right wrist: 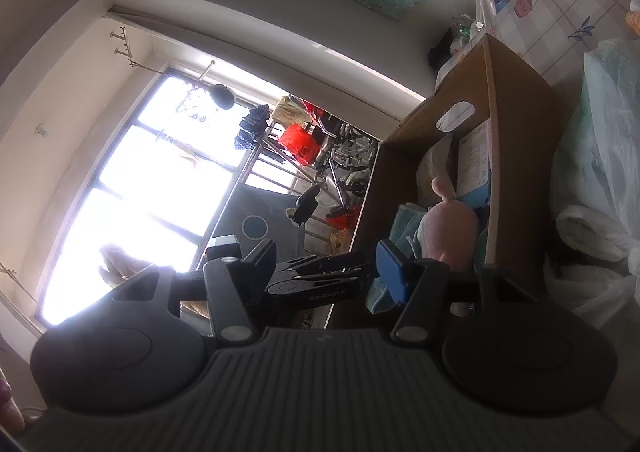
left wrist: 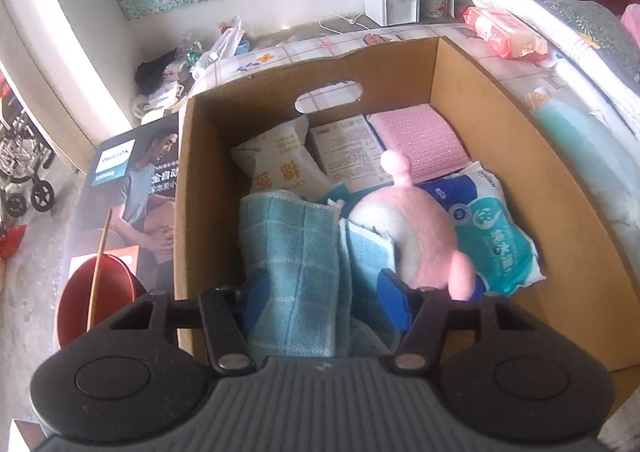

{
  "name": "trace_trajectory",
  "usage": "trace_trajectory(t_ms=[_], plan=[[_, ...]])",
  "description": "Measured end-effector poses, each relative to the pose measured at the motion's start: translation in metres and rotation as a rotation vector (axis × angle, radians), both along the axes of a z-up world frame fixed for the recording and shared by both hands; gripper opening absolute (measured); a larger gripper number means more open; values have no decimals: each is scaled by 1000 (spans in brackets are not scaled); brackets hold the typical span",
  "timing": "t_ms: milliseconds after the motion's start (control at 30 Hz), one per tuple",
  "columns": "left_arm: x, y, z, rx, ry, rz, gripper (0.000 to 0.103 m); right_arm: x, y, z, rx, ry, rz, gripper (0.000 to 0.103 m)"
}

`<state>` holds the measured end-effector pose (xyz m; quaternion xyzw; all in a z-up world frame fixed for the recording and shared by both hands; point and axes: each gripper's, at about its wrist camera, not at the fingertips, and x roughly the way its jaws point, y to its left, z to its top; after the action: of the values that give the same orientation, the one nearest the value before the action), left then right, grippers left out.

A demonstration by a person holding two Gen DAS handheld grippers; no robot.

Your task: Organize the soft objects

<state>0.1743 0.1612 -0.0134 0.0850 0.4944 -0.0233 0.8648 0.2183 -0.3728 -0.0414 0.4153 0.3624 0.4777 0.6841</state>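
We see a blown-out window (right wrist: pixel 132 188) backlighting the dim right view; left view evenly daylit, edges bowed.

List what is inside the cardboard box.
The cardboard box holds a teal checked towel between the left tongs, a pink plush toy, a blue wipes pack, a pink cloth, a white pouch and a printed box. Whatever lies beneath them is covered.

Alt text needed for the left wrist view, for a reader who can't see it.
The left gripper hovers over an open cardboard box, with a teal checked towel lying between its blue fingers. Also in the box: a pink plush toy, a pink cloth and several soft packets.
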Motion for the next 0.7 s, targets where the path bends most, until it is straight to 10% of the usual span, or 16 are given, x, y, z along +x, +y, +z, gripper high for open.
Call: trace_trajectory(t_ms=[233,433,700], plan=[[25,13,-61,-86,214,96,38,-6,-5,-6,-1,15,-23,56],[40,14,-79,-86,238,118,39,-20,-29,-5,-45,-20,-105,57],[22,15,-56,-148,196,124,69,-37,-47,-22,-176,-4,-211,62]])
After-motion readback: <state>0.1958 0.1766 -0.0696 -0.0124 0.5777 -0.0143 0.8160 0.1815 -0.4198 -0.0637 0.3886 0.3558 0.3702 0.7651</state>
